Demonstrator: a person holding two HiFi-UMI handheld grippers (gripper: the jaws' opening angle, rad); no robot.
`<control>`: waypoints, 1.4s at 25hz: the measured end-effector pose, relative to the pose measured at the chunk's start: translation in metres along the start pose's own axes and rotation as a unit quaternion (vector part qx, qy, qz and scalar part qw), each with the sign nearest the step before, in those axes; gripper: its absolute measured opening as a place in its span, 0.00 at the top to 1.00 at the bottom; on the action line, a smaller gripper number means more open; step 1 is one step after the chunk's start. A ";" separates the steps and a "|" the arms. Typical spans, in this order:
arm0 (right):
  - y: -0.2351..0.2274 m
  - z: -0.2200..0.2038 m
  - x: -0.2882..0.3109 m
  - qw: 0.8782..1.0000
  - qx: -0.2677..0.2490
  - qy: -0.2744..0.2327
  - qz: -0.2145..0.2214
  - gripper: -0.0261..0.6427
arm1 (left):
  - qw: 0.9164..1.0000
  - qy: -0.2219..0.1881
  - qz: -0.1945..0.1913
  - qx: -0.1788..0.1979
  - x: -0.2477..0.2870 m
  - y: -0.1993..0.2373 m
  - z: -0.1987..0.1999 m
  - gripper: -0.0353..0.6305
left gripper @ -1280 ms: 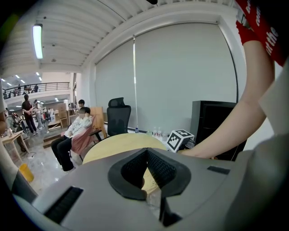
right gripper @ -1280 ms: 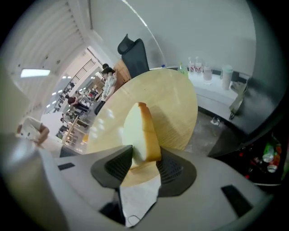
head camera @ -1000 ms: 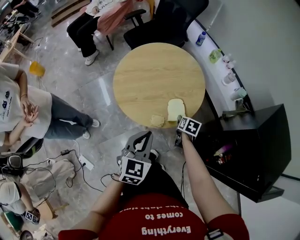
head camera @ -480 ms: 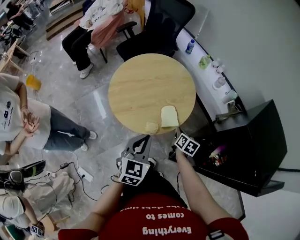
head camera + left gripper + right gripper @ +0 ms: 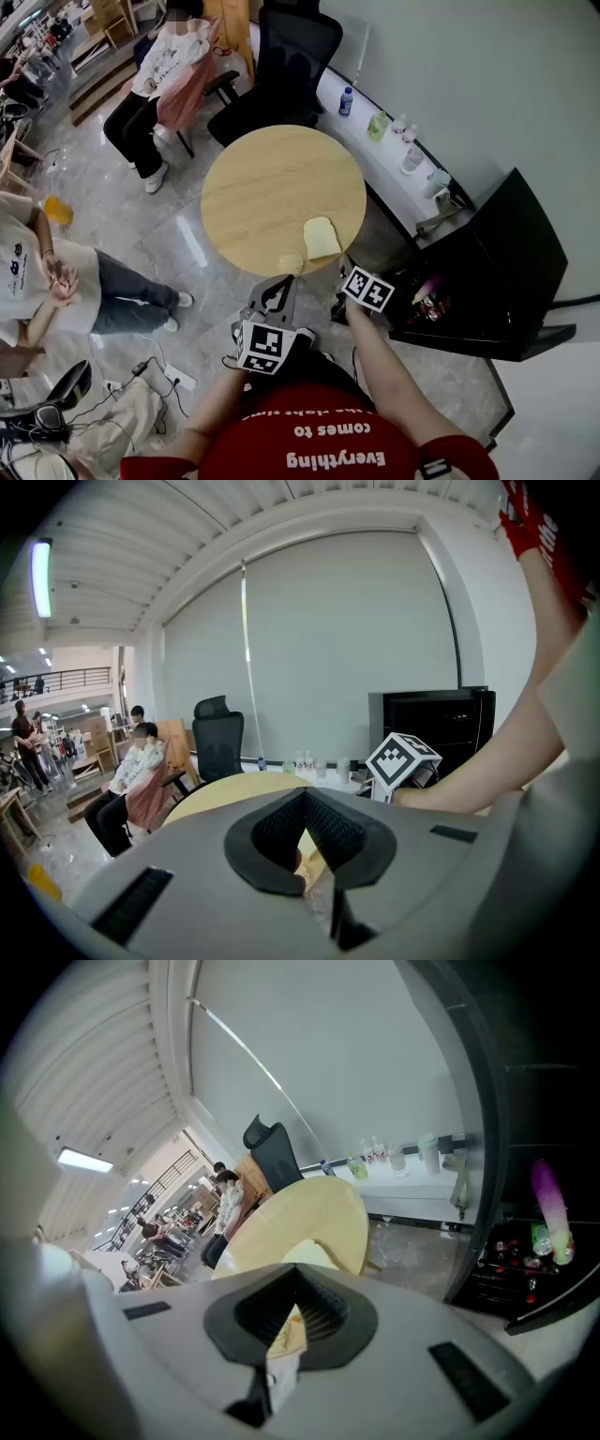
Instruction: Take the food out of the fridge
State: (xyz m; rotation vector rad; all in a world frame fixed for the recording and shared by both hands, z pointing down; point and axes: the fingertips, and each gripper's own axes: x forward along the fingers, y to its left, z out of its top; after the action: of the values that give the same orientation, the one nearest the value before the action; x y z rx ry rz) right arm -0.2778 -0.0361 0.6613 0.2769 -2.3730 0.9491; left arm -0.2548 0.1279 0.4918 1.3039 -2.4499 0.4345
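table: light wood grain | bread slice on table: pale yellow | fridge right of table: black | chair beyond table: black | shirt: red, white lettering

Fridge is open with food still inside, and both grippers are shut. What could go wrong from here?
The small food piece lies at the near edge of the table, beside the bread slice; setting more down there could push it off. In the fridge, small things crowd below the purple item; the right gripper, shut now, may knock them unless it opens first.
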 end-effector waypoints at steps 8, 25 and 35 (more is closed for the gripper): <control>0.003 0.007 -0.047 0.999 0.017 -0.045 0.025 0.94 | 0.998 -0.022 -0.060 0.014 0.006 -0.034 0.009 0.94; -0.132 0.015 -0.214 0.970 0.131 -0.174 -0.107 0.94 | 0.941 -0.019 -0.319 0.115 0.056 -0.228 0.035 0.93; -0.139 0.014 -0.268 0.968 0.087 -0.205 -0.118 0.94 | 0.911 -0.008 -0.390 0.131 0.066 -0.308 0.032 0.93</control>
State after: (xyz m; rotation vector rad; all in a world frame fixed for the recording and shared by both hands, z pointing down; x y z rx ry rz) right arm -0.0106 -0.1510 0.5784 0.8803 -2.5420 1.0646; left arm -0.0363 -0.0987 0.5248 2.2367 -1.6926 0.5295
